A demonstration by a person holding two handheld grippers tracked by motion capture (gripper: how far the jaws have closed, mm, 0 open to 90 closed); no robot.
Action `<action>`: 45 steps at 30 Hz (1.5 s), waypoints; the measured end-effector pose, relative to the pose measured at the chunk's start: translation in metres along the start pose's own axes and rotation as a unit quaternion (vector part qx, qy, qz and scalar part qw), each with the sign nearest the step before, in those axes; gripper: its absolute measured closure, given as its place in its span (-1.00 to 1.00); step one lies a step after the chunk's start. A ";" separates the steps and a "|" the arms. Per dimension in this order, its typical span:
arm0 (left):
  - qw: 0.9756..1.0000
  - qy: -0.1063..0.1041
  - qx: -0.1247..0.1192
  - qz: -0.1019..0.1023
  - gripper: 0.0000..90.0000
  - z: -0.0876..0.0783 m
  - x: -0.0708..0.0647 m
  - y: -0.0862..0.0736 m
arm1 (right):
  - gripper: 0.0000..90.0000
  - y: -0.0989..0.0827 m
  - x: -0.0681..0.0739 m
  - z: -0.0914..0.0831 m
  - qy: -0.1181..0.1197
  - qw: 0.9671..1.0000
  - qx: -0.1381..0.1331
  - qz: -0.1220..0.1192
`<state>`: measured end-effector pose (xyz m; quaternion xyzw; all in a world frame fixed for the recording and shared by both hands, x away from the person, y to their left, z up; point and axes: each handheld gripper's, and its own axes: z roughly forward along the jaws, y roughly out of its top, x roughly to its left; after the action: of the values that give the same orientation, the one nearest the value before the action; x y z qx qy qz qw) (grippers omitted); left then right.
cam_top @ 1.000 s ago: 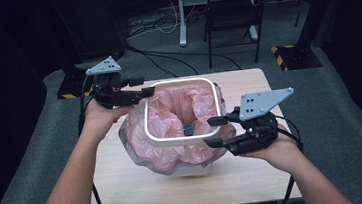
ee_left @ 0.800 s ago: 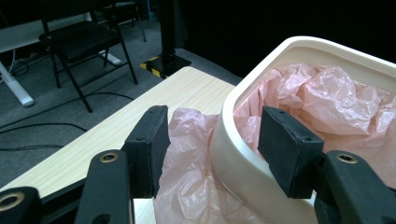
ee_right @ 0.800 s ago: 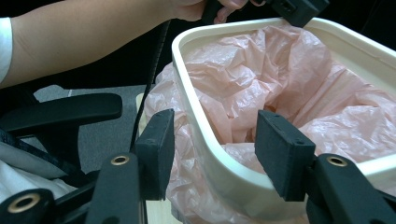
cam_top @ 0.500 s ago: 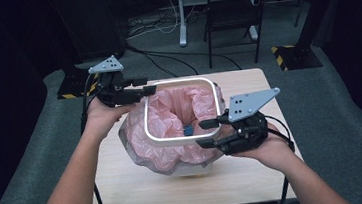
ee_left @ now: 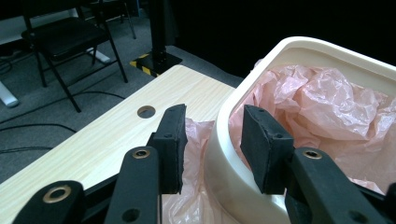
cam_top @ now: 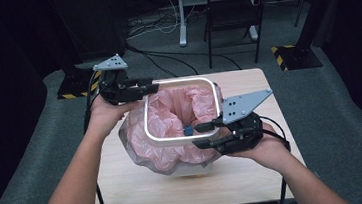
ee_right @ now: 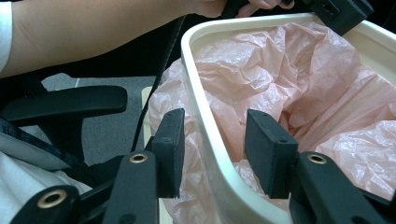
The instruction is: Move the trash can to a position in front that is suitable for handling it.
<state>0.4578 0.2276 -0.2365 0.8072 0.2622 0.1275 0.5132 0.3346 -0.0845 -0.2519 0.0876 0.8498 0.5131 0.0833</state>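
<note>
Both tools straddle the rim of the white waste bin [cam_top: 146,120], and each has just been narrowing its jaws, with the rim wall between them. The left tool [cam_top: 148,86] sits at the bin's far left corner. In the left gripper view its pads [ee_left: 173,147] stand either side of the cream rim [ee_left: 233,154] with a gap showing on both sides, so nothing is clamped yet. The right tool [cam_top: 203,135] sits at the near right edge. In the right gripper view the outer pad [ee_right: 169,149] lies over the pink bag plastic [ee_right: 187,126] draped outside, and the inner pad [ee_right: 268,151] hangs inside over the liner, again short of the wall.

The bin stands near the middle of the wooden bench [cam_top: 256,175], lined with a pink bag [cam_top: 175,112] whose edge spills loosely over the outside. A small blue object [cam_top: 188,130] lies at the bottom.

By my judgement, the approach and alignment are done, since both tools are placed on opposite sides of the rim. What is left is to finish closing on the rim and bag edge, then do whatever follows, probably lifting the bin or working the liner around the rim. The bin does not yet look lifted.
</note>
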 end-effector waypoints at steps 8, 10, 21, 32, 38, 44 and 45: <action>1.000 -0.009 0.013 0.013 0.43 0.007 -0.002 0.002 | 0.38 0.000 -0.003 0.006 0.009 1.000 0.009 0.000; 1.000 -0.008 0.022 0.021 0.48 0.010 -0.003 0.002 | 0.39 0.000 -0.003 0.007 0.009 1.000 0.012 -0.003; 0.999 -0.006 0.030 0.030 0.64 0.015 -0.004 0.002 | 0.50 0.002 -0.005 0.013 0.022 0.999 0.024 -0.007; 0.999 -0.011 0.032 0.035 0.68 0.015 -0.003 0.003 | 0.79 0.007 -0.007 0.018 0.054 0.998 0.036 -0.017; 0.999 -0.016 0.033 0.035 0.68 0.014 -0.002 0.004 | 0.81 0.007 -0.008 0.018 0.062 0.997 0.038 -0.019; 0.999 -0.017 0.035 0.034 0.69 0.015 -0.002 0.004 | 0.82 0.007 -0.009 0.017 0.065 0.997 0.037 -0.018; 0.999 -0.017 0.036 0.035 0.68 0.015 -0.002 0.005 | 0.82 0.008 -0.009 0.017 0.065 0.997 0.037 -0.018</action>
<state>0.4648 0.2139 -0.2385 0.8359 0.2291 0.1223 0.4835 0.3482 -0.0684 -0.2526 0.0416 0.8734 0.4841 0.0337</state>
